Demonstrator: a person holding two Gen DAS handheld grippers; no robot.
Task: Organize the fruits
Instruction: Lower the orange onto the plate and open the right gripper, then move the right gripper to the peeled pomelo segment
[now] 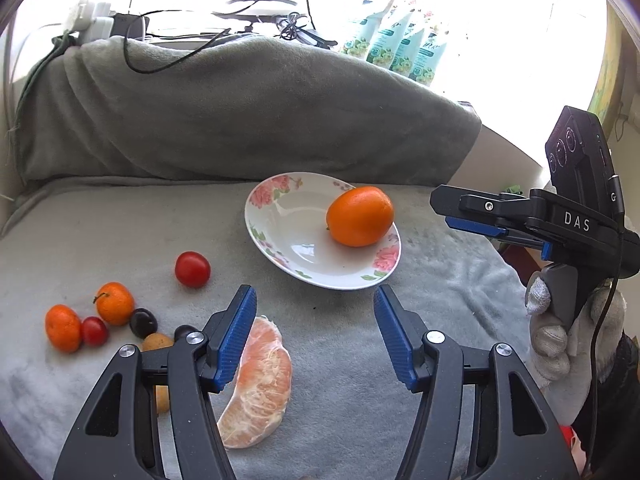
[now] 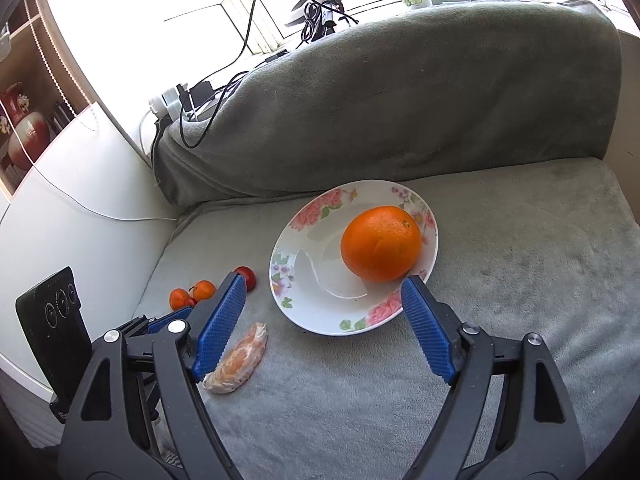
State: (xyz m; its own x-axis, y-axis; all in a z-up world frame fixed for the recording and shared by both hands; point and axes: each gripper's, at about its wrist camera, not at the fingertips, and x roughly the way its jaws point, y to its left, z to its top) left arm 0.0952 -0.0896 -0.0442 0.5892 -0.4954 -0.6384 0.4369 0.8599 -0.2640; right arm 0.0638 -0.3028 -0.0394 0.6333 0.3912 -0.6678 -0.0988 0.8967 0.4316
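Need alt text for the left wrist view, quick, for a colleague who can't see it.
Open left tool hovers over a grey blanket, beside a peeled orange half. Ahead, a whole orange sits on a floral white plate; small fruits cluster left.

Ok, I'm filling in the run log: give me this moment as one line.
left gripper: open, over peeled segment | right gripper: open, empty | orange on plate | small fruits loose on blanket
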